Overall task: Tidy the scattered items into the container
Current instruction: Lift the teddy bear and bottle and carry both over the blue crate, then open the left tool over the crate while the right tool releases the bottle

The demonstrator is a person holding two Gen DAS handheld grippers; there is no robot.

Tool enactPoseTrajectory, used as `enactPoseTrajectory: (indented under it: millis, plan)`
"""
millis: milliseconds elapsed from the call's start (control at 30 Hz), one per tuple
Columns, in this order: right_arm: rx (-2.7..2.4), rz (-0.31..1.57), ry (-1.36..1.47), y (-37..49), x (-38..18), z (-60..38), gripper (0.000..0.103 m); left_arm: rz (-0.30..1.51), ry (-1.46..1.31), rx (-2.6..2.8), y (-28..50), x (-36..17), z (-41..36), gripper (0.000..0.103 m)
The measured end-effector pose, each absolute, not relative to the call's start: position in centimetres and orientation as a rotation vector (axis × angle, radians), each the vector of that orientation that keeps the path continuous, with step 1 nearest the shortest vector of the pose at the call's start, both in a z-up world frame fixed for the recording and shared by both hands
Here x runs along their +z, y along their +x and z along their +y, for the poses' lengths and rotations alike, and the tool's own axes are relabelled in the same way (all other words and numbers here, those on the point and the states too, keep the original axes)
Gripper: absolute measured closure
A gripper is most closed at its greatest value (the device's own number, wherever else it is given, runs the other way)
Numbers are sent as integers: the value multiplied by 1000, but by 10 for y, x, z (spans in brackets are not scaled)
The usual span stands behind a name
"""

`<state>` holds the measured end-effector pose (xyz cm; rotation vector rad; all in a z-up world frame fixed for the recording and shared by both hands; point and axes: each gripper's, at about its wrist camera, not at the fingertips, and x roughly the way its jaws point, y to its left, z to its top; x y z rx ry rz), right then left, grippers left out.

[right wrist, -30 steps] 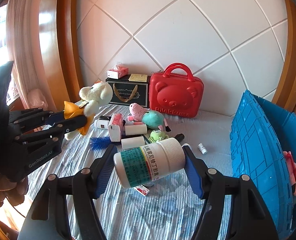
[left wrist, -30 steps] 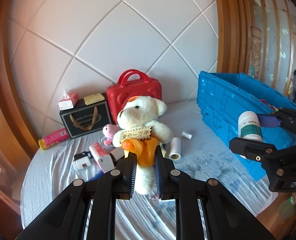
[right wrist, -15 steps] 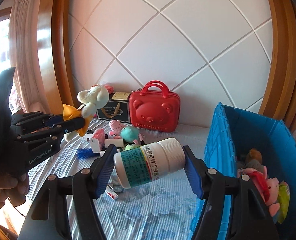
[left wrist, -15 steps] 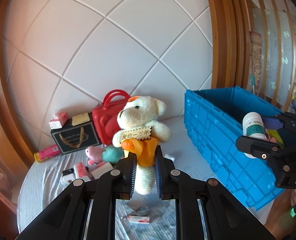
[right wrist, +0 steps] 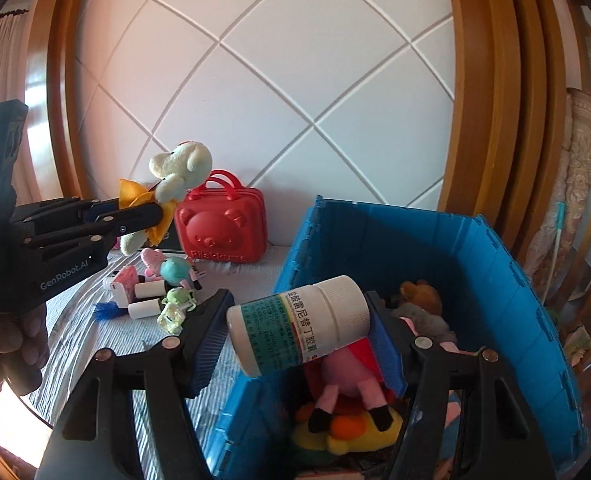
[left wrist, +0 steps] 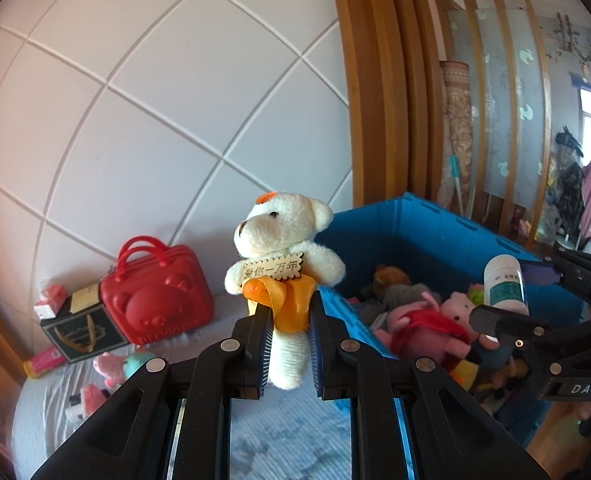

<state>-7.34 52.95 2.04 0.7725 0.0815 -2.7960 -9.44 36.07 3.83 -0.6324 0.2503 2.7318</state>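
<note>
My left hand-held gripper [left wrist: 289, 344] pinches a cream teddy bear [left wrist: 283, 240] in an orange dress; my right hand-held gripper [right wrist: 295, 334] clamps a white, green-labelled pill bottle [right wrist: 299, 328].

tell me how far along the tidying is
Done: several plush toys already lie in the blue crate. In hand: the left tool grips a white teddy bear, the right tool a pill bottle over the crate. Left: small toys and rolls on the bed.
</note>
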Motion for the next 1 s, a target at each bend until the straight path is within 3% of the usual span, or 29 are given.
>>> enactPoseTrajectory:
  millis: [467,1000]
  plan:
    - [-2960,-17,877,-69,2,638,38,322,-614,2569,-122,48,482,87]
    - [-3025,-47,927,-66,0,683,38,293,-586,2556,-135,57,517,84]
